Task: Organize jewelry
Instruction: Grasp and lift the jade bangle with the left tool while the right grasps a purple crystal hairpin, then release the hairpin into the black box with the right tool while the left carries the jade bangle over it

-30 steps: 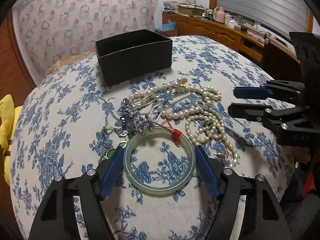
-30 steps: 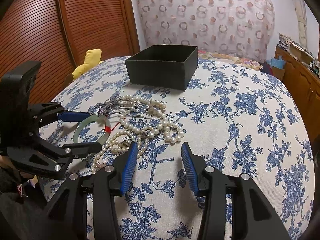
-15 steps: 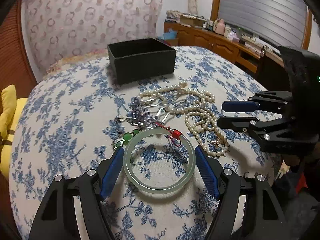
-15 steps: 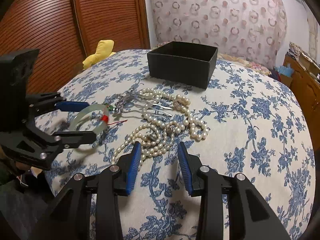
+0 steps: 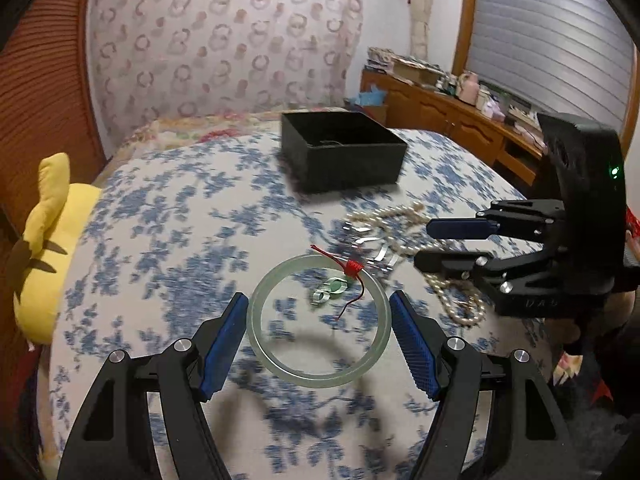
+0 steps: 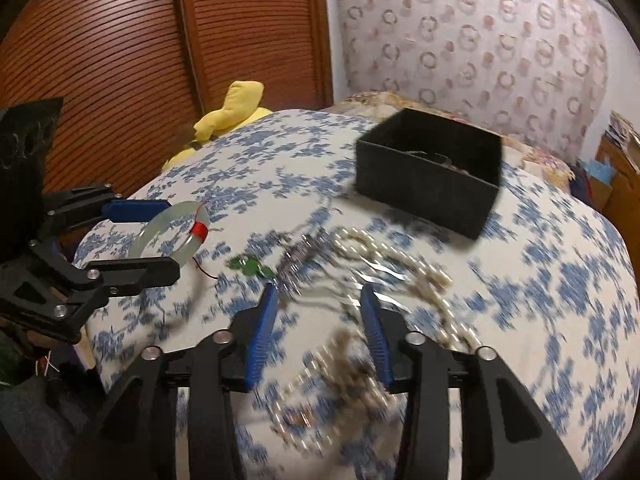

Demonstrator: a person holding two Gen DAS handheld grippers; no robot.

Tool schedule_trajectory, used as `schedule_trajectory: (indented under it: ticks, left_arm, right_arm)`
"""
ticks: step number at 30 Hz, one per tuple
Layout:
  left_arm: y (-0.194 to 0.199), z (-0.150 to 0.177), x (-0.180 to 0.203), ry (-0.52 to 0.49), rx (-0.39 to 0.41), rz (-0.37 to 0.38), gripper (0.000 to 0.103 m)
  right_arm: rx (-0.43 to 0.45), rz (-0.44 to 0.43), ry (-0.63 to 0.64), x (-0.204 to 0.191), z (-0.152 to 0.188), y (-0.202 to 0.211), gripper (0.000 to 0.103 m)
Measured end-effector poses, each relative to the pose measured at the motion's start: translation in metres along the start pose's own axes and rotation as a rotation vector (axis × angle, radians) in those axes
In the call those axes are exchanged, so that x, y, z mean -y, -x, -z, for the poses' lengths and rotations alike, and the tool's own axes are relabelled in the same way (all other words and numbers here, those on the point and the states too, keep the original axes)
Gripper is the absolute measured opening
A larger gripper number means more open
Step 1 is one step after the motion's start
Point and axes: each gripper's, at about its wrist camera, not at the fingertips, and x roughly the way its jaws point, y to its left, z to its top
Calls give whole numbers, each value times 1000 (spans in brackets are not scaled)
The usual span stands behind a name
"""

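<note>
Left gripper point(image 5: 318, 330) clamps a pale green bangle point(image 5: 318, 322) by its outer rim, lifted clear of the flowered bedspread point(image 5: 168, 240); a red thread point(image 5: 352, 270) hangs from it. Right gripper point(image 6: 318, 328), jaws opening, hangs over the blurred pearl necklaces point(image 6: 400, 268), pads apparently not pressing them. Farther back, right of the bangle, sits a black box point(image 5: 340, 152).

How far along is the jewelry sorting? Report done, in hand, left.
Done: something already lies in the black box. In hand: the left gripper holds the jade bangle in the air; the right gripper is opening, blurred pearls between its jaws, unpressed. Left: pearls, green charm.
</note>
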Motion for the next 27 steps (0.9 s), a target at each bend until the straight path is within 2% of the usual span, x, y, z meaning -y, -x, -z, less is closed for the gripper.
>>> schedule_trajectory:
  ticks: [5,8,12,14,18,27]
  left_arm:
    - [4,0,-15,29,13,-17,69]
    - [5,1,-20,37,15,-19,69]
    - [4,4,-22,43,12,-18,69]
    - [3,4,-23,46,11,-15,69]
    - [2,5,-24,52,12,-13,69]
    - [3,-4,-23,45,25,-14,69]
  right_arm:
    - [-30,-14,58,-12,-17,-17,46]
    - [-67,-3,91,-17,-21,-29,39]
    - [-121,29,149,-25,-19,-43,38]
    - [-121,42,174,-29,-18,-44,37]
    - [-117,46,186,-31,-16,-43,23]
    - [-55,17,155,-26,-16,-15,22]
